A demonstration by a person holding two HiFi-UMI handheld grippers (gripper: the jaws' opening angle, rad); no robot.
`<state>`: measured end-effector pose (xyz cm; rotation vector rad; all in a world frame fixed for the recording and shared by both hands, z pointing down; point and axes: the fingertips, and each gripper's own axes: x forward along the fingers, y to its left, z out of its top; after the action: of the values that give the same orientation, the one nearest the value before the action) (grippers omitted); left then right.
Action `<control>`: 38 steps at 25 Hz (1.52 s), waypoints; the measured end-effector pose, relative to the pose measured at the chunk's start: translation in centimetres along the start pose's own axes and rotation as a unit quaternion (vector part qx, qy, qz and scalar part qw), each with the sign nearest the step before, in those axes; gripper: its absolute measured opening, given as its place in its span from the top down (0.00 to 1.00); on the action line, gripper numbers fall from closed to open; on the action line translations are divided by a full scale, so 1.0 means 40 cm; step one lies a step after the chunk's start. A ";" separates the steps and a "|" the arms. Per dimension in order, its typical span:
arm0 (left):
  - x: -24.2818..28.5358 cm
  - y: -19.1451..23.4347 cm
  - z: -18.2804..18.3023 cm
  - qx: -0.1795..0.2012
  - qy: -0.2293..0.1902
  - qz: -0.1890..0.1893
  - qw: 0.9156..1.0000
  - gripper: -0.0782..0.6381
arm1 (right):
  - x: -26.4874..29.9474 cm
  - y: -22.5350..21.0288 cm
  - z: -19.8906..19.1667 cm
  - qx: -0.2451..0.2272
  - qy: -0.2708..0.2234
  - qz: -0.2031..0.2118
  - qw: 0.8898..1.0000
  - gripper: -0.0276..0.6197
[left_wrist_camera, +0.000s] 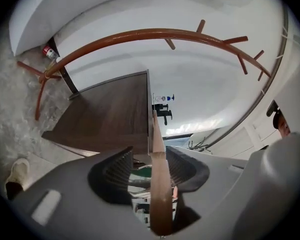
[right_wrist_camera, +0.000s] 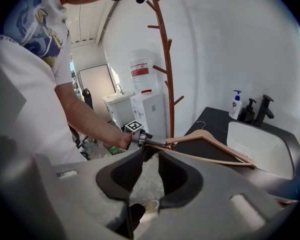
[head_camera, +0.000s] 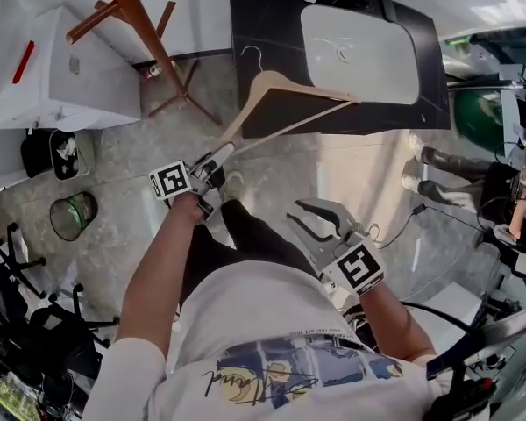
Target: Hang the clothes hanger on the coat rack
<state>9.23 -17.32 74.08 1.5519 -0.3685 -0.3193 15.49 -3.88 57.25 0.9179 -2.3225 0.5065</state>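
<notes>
The wooden clothes hanger (head_camera: 285, 103) hangs in the air over the floor beside the counter, its metal hook (head_camera: 254, 57) pointing away from me. My left gripper (head_camera: 217, 158) is shut on one end of the hanger's arm. In the left gripper view the hanger (left_wrist_camera: 159, 199) runs edge-on between the jaws of that gripper (left_wrist_camera: 152, 161). The brown coat rack (head_camera: 136, 16) stands up and to the left of the hanger, apart from it, pegs bare (left_wrist_camera: 140, 34). My right gripper (head_camera: 294, 210) is open and empty, lower right of the hanger (right_wrist_camera: 210, 136).
A dark counter (head_camera: 263, 24) with a white sink (head_camera: 359, 51), a soap bottle (right_wrist_camera: 235, 105) and a black tap (right_wrist_camera: 264, 109) lies behind the hanger. A white cabinet (head_camera: 61, 68) stands left of the rack, a bin (head_camera: 73, 215) below it. Another person's legs (head_camera: 447, 160) are at the right.
</notes>
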 end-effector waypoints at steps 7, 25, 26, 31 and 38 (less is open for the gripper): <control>0.028 -0.063 0.006 -0.028 -0.020 -0.061 0.998 0.78 | -0.003 0.009 -0.003 -0.008 0.027 0.001 1.000 0.80; -0.056 -0.302 0.059 0.140 -0.003 -0.106 0.984 0.80 | 0.042 0.044 0.047 -0.022 -0.006 0.012 1.000 0.80; -0.070 -0.326 0.064 0.147 -0.004 -0.109 0.983 0.80 | 0.044 0.051 0.056 -0.026 -0.007 0.014 1.000 0.80; -0.138 -0.448 0.084 0.189 -0.006 -0.112 0.976 0.80 | 0.053 0.081 0.087 -0.033 -0.021 0.016 0.999 0.80; -0.231 -0.593 0.115 0.224 -0.025 -0.117 0.967 0.81 | 0.074 0.126 0.133 -0.047 -0.041 0.015 0.998 0.80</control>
<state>-0.33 -17.51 50.02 2.0428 -0.3088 -0.4842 8.15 -4.66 54.47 0.8742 -2.4153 0.3750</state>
